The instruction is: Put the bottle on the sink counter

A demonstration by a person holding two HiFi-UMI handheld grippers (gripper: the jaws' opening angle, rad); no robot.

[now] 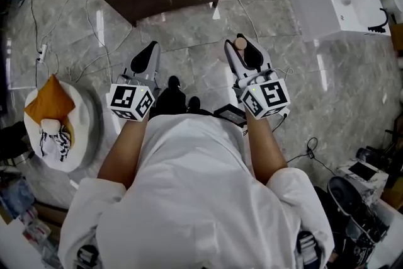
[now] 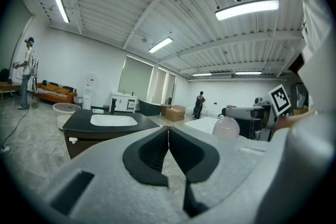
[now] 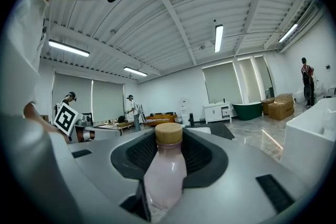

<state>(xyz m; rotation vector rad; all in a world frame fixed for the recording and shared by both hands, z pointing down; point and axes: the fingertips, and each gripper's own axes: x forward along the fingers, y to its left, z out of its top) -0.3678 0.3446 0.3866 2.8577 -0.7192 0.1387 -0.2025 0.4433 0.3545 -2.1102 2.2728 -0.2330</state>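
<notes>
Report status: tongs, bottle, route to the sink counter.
Left tongs shut, empty. Right tongs shut on bottle. Sink counter ahead, bottle not yet there. Loose cables on the floor between.

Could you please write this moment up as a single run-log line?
right tongs: shut on bottle | left tongs: shut, empty | sink counter: ahead, bottle not yet placed

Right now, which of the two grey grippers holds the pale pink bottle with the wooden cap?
The right gripper: its jaws grip the pale pink bottle, whereas the left gripper has its jaws shut together on nothing.
</notes>
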